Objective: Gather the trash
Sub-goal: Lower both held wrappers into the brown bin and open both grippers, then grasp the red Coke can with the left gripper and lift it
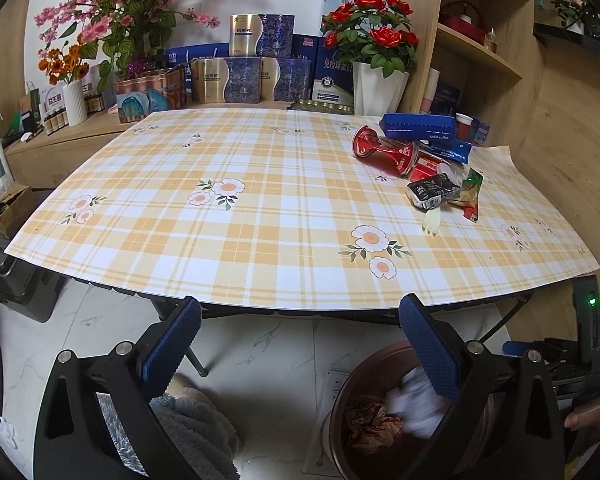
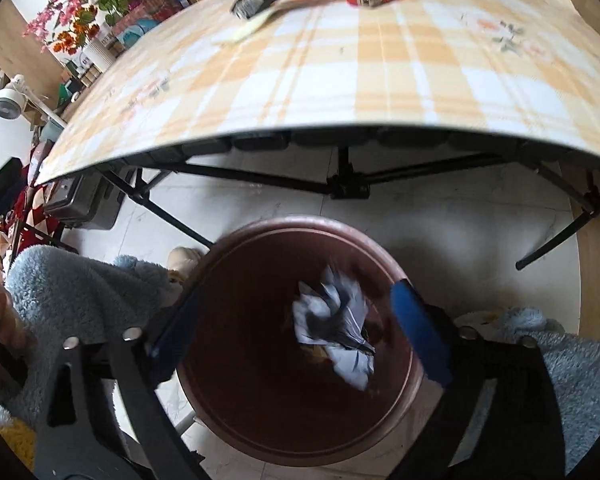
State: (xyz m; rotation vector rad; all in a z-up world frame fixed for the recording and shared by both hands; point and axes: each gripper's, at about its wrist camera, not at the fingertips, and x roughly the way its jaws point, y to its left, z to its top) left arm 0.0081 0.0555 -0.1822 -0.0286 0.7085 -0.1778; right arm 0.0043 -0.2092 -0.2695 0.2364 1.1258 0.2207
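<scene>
1. The right gripper (image 2: pixel 292 340) hangs directly over the bin (image 2: pixel 228 432), its blue fingers spread wide with nothing clamped between them. The left gripper (image 1: pixel 300 344) is likewise wide open and empty, held back from the table's near edge.
2. A crumpled white-and-grey wrapper (image 2: pixel 336 332) lies blurred inside the bin; whether it is falling or has settled cannot be told. Either way, this drop looks done, so lift the right gripper straight up before swinging it, so that the fingers clear the rim.
3. The tablecloth (image 1: pixel 260 216) is bare across its near and middle parts, giving an open path to the next piece.
4. The remaining trash sits at the far right corner: a pale plastic fork (image 1: pixel 430 222) nearest, then a dark packet (image 1: pixel 432 192) and a green-red wrapper (image 1: pixel 470 194).
5. Behind them are a red cup (image 1: pixel 384 152) on its side and a blue coffee box (image 1: pixel 420 126). Take the loose near pieces first, one at a time.
</scene>
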